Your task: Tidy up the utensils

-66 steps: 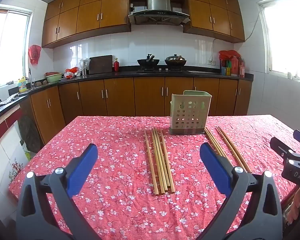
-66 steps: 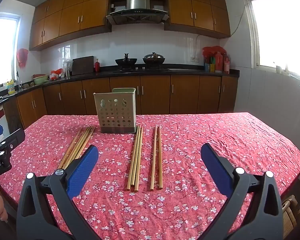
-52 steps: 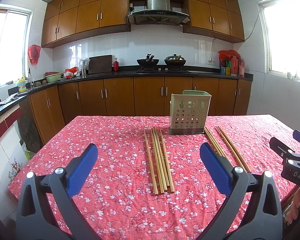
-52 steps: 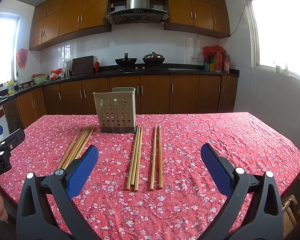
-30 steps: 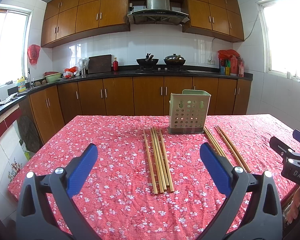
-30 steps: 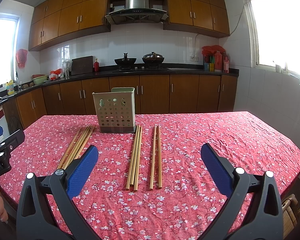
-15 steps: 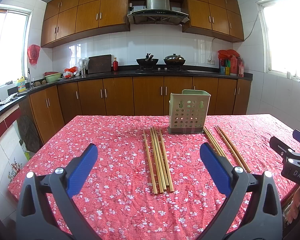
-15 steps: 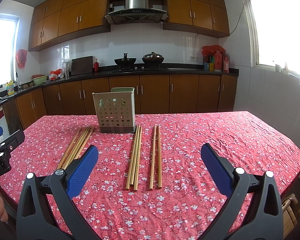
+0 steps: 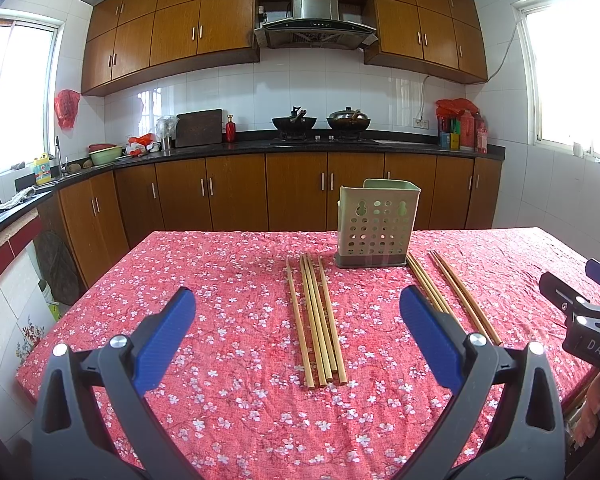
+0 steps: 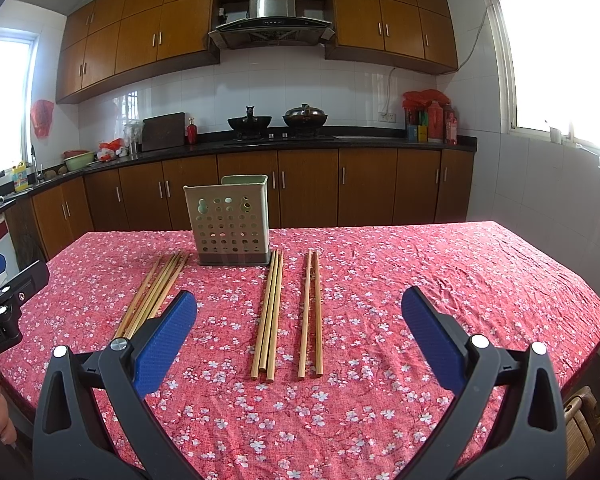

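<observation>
A pale green perforated utensil holder stands upright on the red floral tablecloth. Wooden chopsticks lie flat in groups: one bundle left of the holder, another group and a pair to its right. My left gripper is open above the near cloth, in front of the left bundle. My right gripper is open too, in front of the right groups. Neither holds anything.
Each gripper shows at the edge of the other's view, the right one and the left one, held by hands. Brown cabinets and a black counter with woks run behind the table. The table's edges fall away left and right.
Almost nothing has changed; both views have drifted very slightly, and the chopsticks and holder lie where they were.
</observation>
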`<state>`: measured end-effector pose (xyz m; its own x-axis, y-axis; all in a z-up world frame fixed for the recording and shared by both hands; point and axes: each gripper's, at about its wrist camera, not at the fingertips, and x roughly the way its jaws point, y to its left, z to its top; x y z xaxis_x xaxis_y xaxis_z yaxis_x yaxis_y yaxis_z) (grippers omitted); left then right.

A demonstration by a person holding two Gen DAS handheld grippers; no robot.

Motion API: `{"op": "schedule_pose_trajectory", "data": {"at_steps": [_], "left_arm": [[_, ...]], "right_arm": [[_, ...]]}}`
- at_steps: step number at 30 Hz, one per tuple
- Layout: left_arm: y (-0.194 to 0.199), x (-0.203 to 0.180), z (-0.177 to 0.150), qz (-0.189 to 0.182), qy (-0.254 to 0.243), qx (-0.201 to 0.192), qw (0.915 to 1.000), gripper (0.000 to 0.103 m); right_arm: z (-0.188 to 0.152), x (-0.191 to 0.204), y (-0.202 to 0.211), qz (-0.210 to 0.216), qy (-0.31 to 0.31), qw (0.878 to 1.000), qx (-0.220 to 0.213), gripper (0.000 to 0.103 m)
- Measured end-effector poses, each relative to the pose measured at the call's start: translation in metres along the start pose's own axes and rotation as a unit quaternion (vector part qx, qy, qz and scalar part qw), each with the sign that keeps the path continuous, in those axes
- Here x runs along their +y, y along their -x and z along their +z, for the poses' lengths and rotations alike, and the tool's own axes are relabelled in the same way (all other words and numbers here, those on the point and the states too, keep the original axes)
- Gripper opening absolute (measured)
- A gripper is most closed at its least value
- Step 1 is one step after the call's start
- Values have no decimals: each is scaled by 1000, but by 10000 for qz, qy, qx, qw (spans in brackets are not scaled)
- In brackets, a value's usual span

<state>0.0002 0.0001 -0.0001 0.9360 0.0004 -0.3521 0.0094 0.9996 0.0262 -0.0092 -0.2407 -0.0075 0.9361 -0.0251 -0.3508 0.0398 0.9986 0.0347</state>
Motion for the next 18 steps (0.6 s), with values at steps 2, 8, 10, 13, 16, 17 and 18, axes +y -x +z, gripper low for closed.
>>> {"op": "schedule_pose_trajectory", "data": {"at_steps": [2,8,10,13,16,17,18], "left_arm": [[0,0,0,-3,0,2,10000,99],[-1,0,-2,-4,-2,3,10000,99],[-2,0,-3,-1,-2,6,10000,99],[-3,1,-4,-1,-1,2,10000,99],[-4,1,-5,-1,-1,8,10000,99],[-4,1,-5,-1,-3,5,10000,99],[-4,1,-5,-1,-3,6,10000,99]], "right_arm": [[0,0,0,2,-2,10000,0,101],[0,0,-1,2,-6,10000,1,101],[0,0,-1,0,-6,10000,3,101],[0,0,-1,1,-10,10000,8,101],[0,0,-1,3,-10,10000,12,101],[0,1,0,3,-8,10000,15,101],[-1,1,0,3,-8,10000,21,101]]}}
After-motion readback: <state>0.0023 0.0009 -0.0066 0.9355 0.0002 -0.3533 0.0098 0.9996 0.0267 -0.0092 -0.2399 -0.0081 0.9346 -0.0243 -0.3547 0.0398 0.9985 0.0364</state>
